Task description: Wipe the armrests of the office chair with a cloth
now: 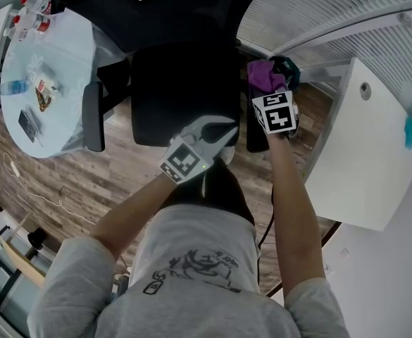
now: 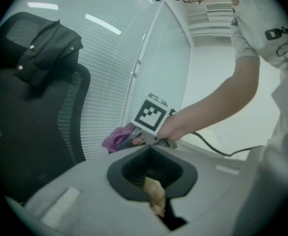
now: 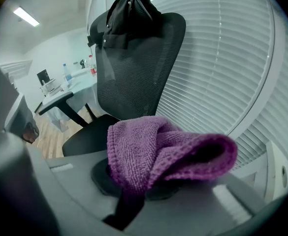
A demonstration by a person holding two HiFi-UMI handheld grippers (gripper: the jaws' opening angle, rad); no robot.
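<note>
Clamped tight in the right gripper [image 1: 271, 88]: a bunched purple cloth [image 3: 158, 156], spilling forward past the jaws, right over one armrest [image 1: 256, 136] of the office chair [image 1: 184, 90]. Near the seat's front edge, the left gripper [image 1: 216, 134], jaws nearly together, empty.

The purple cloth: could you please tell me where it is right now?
In the head view the purple cloth sits right of centre, gripped in the right claw above the armrest there, beside the black seat.
</note>
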